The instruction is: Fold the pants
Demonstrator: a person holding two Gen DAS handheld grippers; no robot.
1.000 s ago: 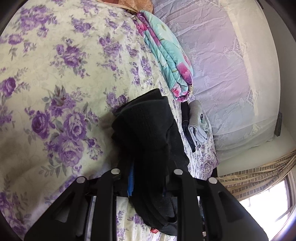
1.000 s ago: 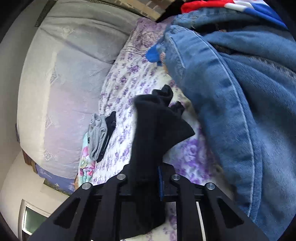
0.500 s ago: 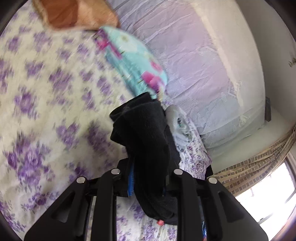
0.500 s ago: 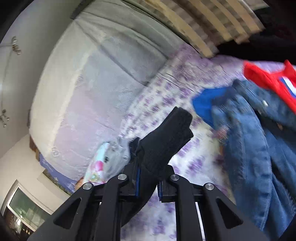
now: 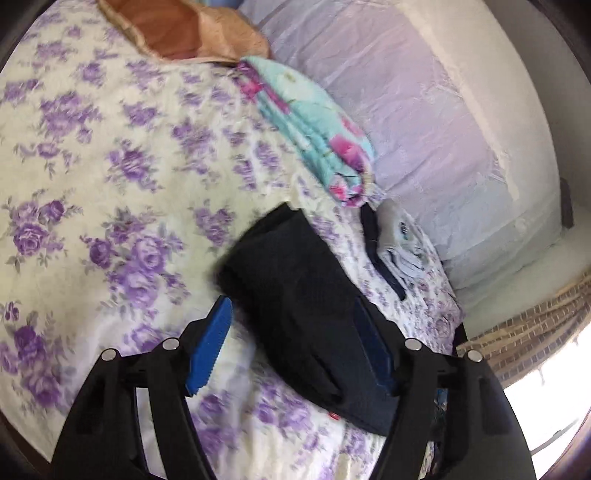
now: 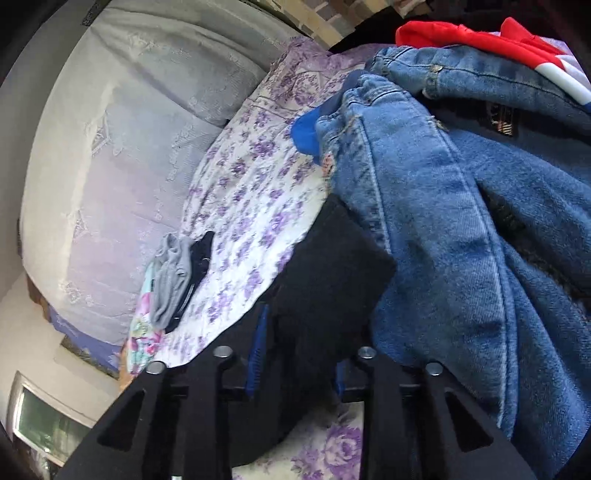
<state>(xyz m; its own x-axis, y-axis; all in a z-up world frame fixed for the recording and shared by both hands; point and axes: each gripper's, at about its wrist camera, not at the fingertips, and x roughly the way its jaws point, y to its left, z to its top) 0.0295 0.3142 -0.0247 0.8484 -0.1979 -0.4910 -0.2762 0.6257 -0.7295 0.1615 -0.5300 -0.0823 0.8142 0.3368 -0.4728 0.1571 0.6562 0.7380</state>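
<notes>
The black pants (image 5: 295,295), folded into a narrow bundle, lie on the floral bedsheet (image 5: 110,166). My left gripper (image 5: 291,306) straddles them with its jaws opening; the blue left pad (image 5: 208,347) stands clear of the cloth and the right pad sits beside it. In the right wrist view the other end of the black pants (image 6: 332,266) rests against the jeans. My right gripper (image 6: 299,332) has its jaws opening too, with the black cloth still lying between them and covering the right finger.
A heap of blue jeans (image 6: 461,221), a red garment (image 6: 443,33) and a blue one (image 6: 304,133) fills the right side. Folded grey and dark clothes (image 5: 402,247) and a teal floral quilt (image 5: 314,122) lie by the pale padded headboard (image 5: 424,110). An orange pillow (image 5: 184,29) lies beyond.
Both grippers carried the black bundle down onto the sheet near the jeans. The left jaws have spread wide off the cloth, and the right jaws have widened a little.
</notes>
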